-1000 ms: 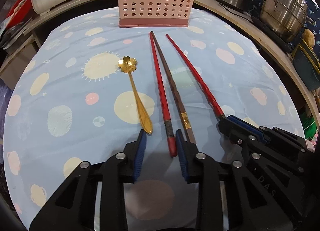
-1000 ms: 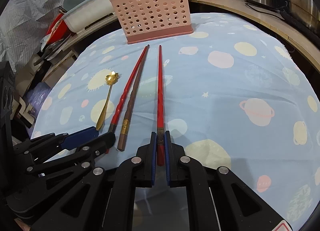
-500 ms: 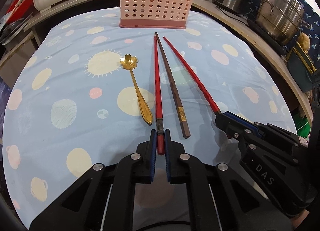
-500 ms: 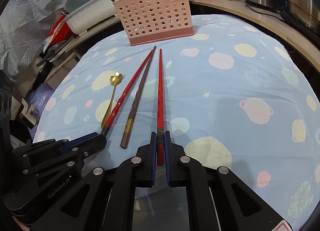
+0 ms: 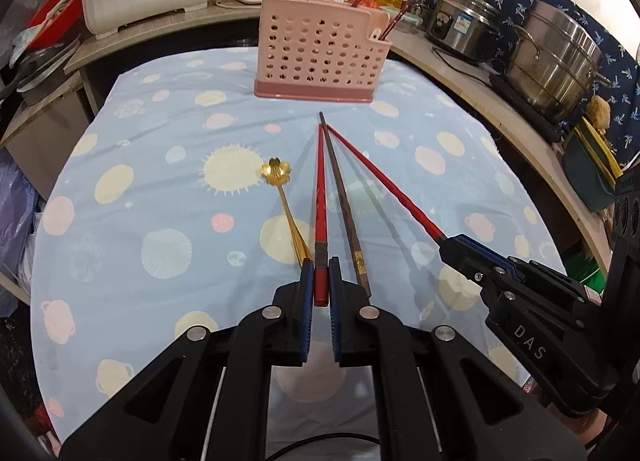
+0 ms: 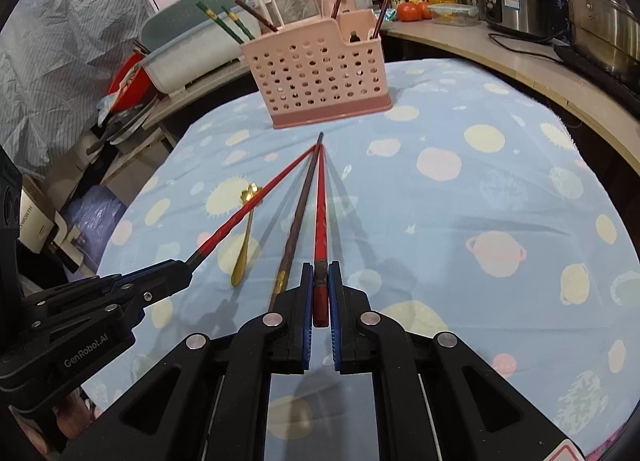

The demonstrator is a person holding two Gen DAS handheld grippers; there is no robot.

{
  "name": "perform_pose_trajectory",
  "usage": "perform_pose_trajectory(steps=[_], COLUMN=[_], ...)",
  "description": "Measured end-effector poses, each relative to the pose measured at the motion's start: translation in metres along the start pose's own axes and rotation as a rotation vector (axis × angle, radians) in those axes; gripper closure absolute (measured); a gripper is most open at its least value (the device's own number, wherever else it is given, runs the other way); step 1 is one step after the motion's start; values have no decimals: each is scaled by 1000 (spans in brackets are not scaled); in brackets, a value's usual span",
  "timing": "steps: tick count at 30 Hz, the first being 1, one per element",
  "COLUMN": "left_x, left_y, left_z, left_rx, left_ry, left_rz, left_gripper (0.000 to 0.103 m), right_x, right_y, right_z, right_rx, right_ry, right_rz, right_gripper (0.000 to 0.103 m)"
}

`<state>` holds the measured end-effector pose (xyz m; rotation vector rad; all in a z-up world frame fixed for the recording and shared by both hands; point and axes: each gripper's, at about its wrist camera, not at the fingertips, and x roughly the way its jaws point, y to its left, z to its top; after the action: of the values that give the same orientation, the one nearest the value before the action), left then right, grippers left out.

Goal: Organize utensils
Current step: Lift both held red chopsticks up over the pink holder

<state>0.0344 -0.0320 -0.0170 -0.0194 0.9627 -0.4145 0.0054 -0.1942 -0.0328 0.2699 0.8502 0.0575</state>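
So the desk (image 5: 140, 221) has a light blue planet-print cloth over it. A pink holey caddy (image 5: 324, 57) stands at the far end, with a gold spoon (image 5: 284, 205) and a brown chopstick (image 5: 344, 205) lying mid-desk, spoon on the left.

left gripper (image 5: 321, 281): my black plastic frame, blue ribbed pads, silver round screws, "GenRobot.AI" in white.
right gripper (image 6: 320, 285): my matching black frame, blue pads, silver screws, "DAS" lettering.

Two red chopsticks (image 5: 320, 197) (image 5: 384, 177) raised – brown one (image 5: 344, 201), gold spoon (image 5: 286, 201) flat.
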Motion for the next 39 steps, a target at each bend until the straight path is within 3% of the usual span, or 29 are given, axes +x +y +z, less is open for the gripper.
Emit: perform_pose_trajectory(steps=[15,39], left_x=[-48,-92], left_y=[3,-1], left_z=[54,189], left_rx=[-6,15], left_ry=[-137,-351], left_rz=[-12,-2], left_gripper=[95,96], right_x=[-44,-74], right_y=[0,-3], right_z=[55,178], right_rx=[8,-21], right_ry=[-146,-350], right_rz=[12,3], right_gripper=[96,96])
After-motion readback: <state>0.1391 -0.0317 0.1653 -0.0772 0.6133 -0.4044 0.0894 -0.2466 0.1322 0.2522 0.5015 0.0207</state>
